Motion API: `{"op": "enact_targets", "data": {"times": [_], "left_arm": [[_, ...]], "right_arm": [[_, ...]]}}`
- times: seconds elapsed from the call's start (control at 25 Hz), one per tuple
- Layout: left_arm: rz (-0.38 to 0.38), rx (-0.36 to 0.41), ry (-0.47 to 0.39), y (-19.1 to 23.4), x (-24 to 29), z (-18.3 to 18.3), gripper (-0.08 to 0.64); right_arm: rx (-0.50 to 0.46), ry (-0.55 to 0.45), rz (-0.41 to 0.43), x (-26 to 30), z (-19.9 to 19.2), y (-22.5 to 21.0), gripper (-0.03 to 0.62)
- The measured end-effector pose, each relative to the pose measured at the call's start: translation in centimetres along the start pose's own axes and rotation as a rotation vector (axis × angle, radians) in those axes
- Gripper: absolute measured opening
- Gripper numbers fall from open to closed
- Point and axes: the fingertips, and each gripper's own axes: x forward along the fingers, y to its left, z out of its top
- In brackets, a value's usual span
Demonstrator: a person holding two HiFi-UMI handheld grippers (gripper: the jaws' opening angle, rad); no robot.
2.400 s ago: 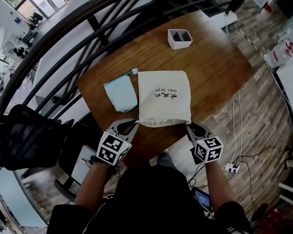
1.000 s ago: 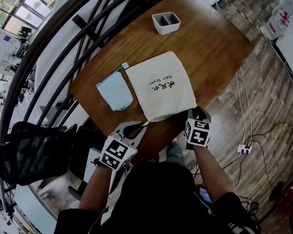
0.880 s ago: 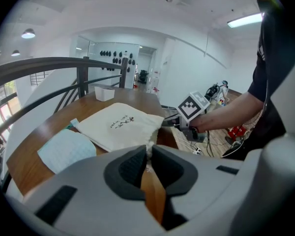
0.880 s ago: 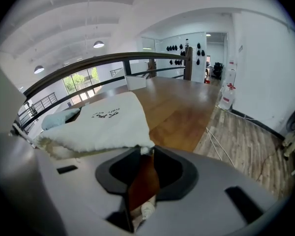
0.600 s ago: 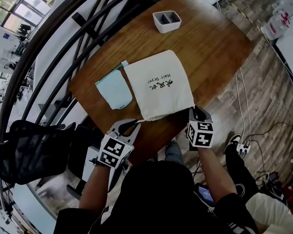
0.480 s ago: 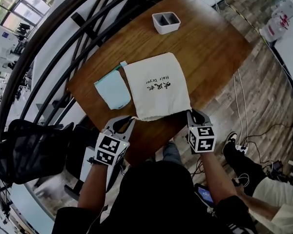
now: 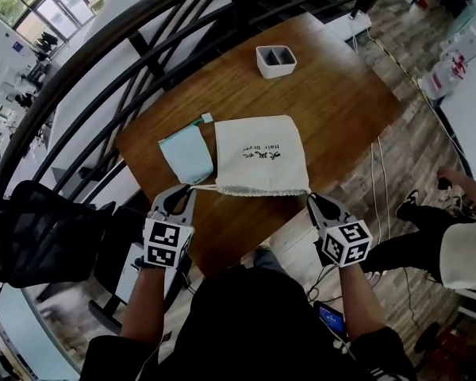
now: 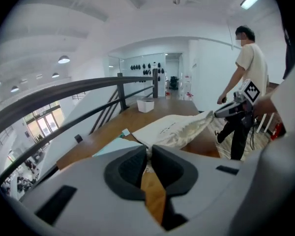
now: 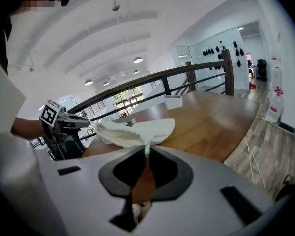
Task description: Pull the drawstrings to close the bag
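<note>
The left hand-held gripper [image 7: 190, 190] is clamping one drawstring [image 7: 205, 186] of the bag [image 7: 260, 155] on the table [image 7: 341, 94]. The right hand-held gripper [image 7: 312, 200] has just been closing its jaws on the other. The mouth is puckering, yet further pulling seems needed.

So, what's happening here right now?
A person holds a claw in each hand at the near edge of the table. The left claw is shut on the left drawstring of the cream bag. The right claw has just been closing and pinches the right drawstring. The bag's mouth looks puckered but still wide.
</note>
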Motion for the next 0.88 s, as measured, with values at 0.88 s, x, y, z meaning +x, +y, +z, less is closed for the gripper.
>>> {"op": "enact_targets", "data": {"times": [0.88], "left_arm": [[0.166,-0.008,-0.064,2.8,-4.4,3.1,0.038]], "right_arm": [[-0.078,-0.105,-0.2,-2.3,7.1,-5.0,0.021]]}}
